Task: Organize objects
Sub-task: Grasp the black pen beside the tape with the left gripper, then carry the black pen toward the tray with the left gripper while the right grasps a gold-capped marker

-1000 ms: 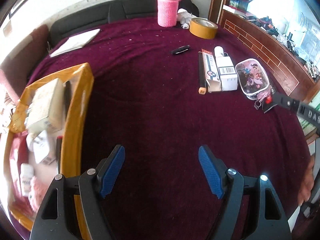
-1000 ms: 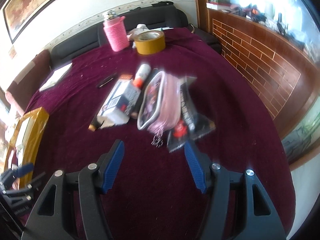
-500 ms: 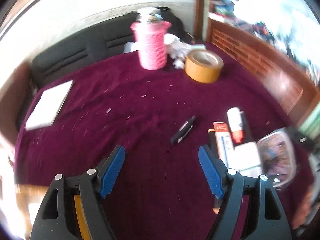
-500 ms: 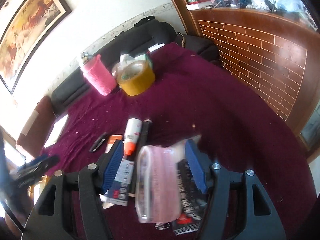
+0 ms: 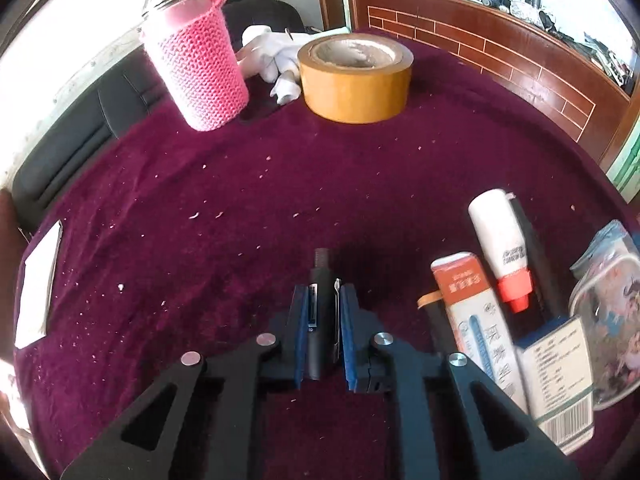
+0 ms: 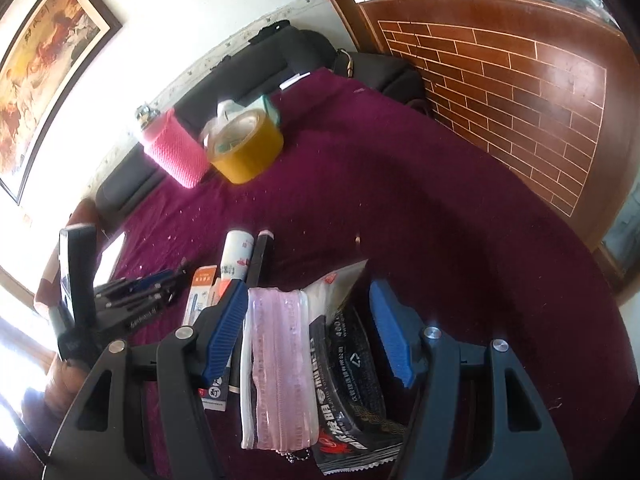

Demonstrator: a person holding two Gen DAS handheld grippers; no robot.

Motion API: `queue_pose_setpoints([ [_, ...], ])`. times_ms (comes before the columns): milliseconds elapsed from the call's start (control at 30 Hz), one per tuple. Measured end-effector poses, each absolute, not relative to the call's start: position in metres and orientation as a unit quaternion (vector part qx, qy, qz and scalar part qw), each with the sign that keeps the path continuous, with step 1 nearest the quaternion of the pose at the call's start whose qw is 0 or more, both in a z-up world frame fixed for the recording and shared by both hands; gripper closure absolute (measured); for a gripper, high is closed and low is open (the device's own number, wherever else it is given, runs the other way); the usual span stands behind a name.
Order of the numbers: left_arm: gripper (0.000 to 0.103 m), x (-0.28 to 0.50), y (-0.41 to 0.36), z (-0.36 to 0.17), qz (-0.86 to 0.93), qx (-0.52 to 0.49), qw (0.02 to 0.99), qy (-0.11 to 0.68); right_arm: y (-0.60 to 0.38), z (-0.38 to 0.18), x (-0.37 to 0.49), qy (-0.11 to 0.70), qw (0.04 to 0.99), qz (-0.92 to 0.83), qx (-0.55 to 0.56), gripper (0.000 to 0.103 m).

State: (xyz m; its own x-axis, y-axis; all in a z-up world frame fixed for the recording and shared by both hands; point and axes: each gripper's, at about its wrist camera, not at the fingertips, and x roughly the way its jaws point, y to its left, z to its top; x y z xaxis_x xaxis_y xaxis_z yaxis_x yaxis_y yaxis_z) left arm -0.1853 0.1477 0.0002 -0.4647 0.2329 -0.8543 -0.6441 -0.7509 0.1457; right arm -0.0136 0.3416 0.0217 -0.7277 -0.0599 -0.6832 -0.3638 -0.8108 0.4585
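On the maroon cloth lies a black pen [image 5: 320, 264]. My left gripper [image 5: 325, 294] has its jaws closing on it, and the blue pads press its sides. From the right wrist view the left gripper [image 6: 136, 292] shows low at the left. My right gripper [image 6: 308, 288] is open and straddles a pink pencil case [image 6: 276, 352] and a black packet [image 6: 352, 368]; a gap shows beside its right pad. Next to the case lie a white glue bottle [image 5: 500, 248], an orange-and-white box [image 5: 468, 312] and a white barcoded box [image 5: 560, 376].
A roll of brown tape [image 5: 356, 76] and a bottle in a pink knitted sleeve [image 5: 200, 60] stand at the far side, with white cloth behind them. A white paper [image 5: 36, 288] lies at the left edge. A brick-patterned wooden wall [image 6: 520, 92] curves along the right.
My left gripper travelled away from the yellow box, came over the black pen and shut on it. My right gripper moved in over the pink case and black packet, still open.
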Motion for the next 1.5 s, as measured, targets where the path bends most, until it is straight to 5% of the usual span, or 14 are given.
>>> queue_pose_setpoints([
  [267,0.091,-0.144,0.118,0.035,0.846,-0.427,0.273,0.167,0.343,0.024,-0.010,0.286,0.084,0.890,-0.346,0.041],
  [733,0.091,0.042,-0.065,0.142,0.903,-0.324,0.281,-0.028,0.319,0.049,0.000,0.225,0.080,0.920,-0.312,0.041],
  [1133,0.091,0.064,-0.177,0.117,0.921,-0.315,0.199,-0.115,0.203,0.043,-0.079,0.246,-0.145,0.824,-0.489,0.041],
  [1500,0.090,0.059,-0.231,0.078,0.911,-0.332,0.182,-0.160,0.172,0.007,-0.129,0.143,0.016,0.819,-0.556,0.042],
])
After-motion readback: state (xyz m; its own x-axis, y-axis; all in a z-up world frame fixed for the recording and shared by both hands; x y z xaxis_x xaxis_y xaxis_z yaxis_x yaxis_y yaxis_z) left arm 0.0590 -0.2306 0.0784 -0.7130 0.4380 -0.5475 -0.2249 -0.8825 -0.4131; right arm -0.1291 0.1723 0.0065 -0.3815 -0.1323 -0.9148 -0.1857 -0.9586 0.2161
